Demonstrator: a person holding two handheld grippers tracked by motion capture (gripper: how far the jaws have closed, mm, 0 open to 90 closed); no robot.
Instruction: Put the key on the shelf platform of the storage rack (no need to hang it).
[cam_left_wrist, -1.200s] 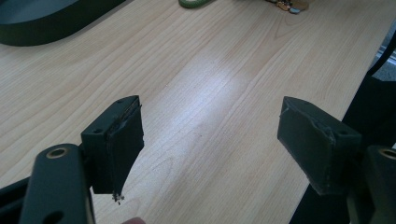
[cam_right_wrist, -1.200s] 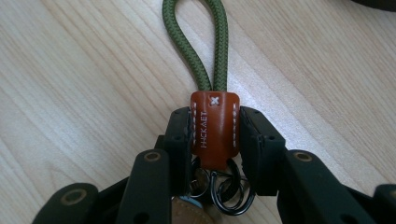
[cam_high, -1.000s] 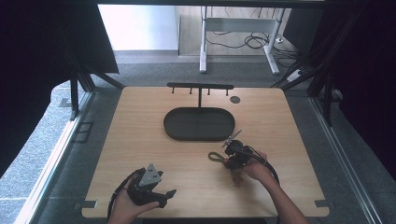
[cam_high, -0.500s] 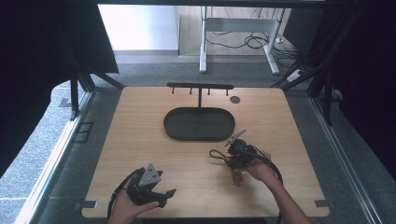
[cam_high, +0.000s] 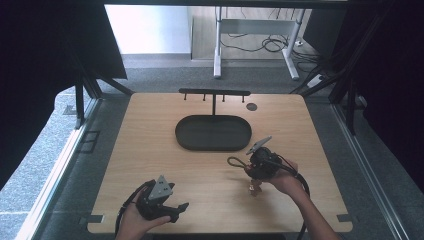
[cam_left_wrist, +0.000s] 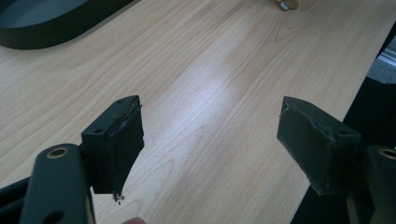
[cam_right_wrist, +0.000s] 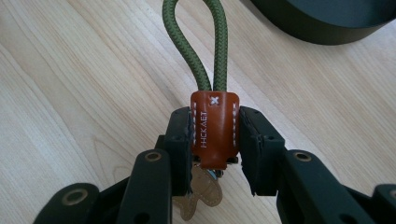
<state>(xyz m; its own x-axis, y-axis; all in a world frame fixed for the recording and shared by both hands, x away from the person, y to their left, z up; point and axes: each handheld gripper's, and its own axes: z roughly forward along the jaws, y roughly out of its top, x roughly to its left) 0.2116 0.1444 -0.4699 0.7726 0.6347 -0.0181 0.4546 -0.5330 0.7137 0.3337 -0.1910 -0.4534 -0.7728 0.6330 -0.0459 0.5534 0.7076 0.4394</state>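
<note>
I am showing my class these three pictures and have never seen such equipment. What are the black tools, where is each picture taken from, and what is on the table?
A person holds a two-jaw gripper in each hand. The high view looks down on a wooden table with a dark oval tray and a small hook rack. The other two pictures come from cameras riding on the grippers. The left gripper is open, holding nothing. The right gripper is shut on a brown leather tab of a keychain with a green cord loop.

I am sitting before a light wooden table (cam_high: 150, 150). Grey carpet (cam_high: 165, 75) is surrounding it; at 12 o'clock, a white desk frame (cam_high: 255, 42) and loose cables (cam_high: 260, 45) are catching daylight. Dark curtains (cam_high: 45, 60) are hanging at 9 and 3.
</note>
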